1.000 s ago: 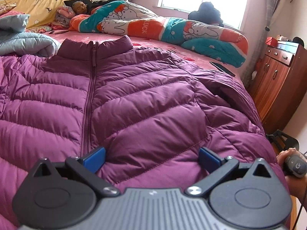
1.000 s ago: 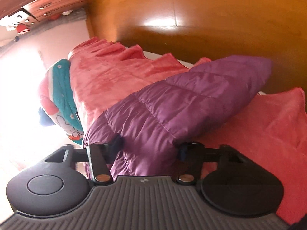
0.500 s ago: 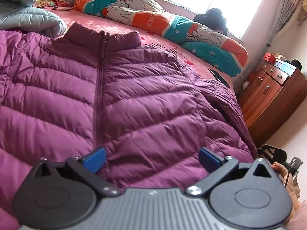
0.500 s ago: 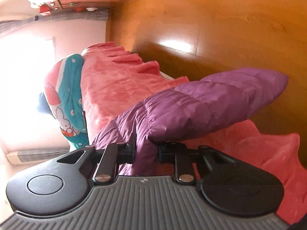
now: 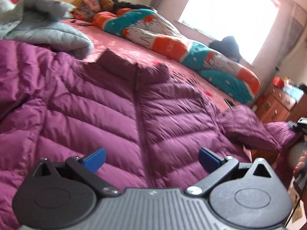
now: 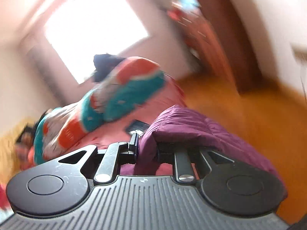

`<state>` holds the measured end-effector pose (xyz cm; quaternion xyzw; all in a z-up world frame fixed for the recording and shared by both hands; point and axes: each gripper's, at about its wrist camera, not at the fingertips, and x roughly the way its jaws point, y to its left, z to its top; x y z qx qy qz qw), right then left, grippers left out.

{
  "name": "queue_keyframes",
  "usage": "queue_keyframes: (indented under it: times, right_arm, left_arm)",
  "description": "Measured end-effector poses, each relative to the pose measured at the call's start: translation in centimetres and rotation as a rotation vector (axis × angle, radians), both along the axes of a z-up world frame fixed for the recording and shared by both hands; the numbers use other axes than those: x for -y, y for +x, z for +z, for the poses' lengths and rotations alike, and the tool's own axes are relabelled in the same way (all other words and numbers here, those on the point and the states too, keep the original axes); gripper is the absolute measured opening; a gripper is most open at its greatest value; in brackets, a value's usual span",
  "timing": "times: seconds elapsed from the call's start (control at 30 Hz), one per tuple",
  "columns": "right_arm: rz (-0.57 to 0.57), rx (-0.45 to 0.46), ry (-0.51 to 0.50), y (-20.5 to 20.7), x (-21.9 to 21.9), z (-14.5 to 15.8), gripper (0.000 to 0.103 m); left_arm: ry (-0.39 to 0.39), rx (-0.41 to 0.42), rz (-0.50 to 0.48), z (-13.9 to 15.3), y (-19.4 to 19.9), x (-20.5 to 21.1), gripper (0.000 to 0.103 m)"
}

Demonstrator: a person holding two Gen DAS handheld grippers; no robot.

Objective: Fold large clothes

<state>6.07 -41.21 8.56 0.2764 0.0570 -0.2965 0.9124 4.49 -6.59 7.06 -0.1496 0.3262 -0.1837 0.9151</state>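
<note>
jacket (image 5: 115, 115) flat, zipper lengthwise, collar toward window (image 5: 226, 13).

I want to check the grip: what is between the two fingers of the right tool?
A fold of the purple jacket sleeve sits pinched between the fingers of the right tool; the right wrist view shows it, though blurred.

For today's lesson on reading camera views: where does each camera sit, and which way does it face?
Left wrist: behind the open left gripper, low over the jacket, facing collar and window; a hand shows at the right edge.
Right wrist: behind the right gripper, shut on the jacket's sleeve, facing the window across the bed; blurred, no body part visible.
Shared: jacket, quilt, window.
</note>
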Motion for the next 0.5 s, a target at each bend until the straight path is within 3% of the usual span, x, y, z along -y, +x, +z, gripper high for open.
queue_keyframes:
  times: [0.17,0.27,0.4,0.5]
  right_arm:
    - [0.159,-0.069,-0.322,5.3,-7.6,5.9,0.022]
    - [0.300,-0.100,-0.501,8.6,-13.6,7.9,0.022]
    - [0.540,-0.173,-0.622,12.0,-21.2,7.6,0.021]
    - [0.696,-0.251,-0.702,14.1,-26.8,5.1,0.020]
  left_arm:
    - [-0.051,0.022,0.084,1.2,0.9,-3.4,0.102]
    - [-0.056,0.042,0.160,1.8,1.8,-5.8,0.102]
    - [-0.042,0.086,0.256,2.5,2.7,-9.0,0.102]
    - [-0.044,0.107,0.310,2.9,3.4,-11.3,0.102]
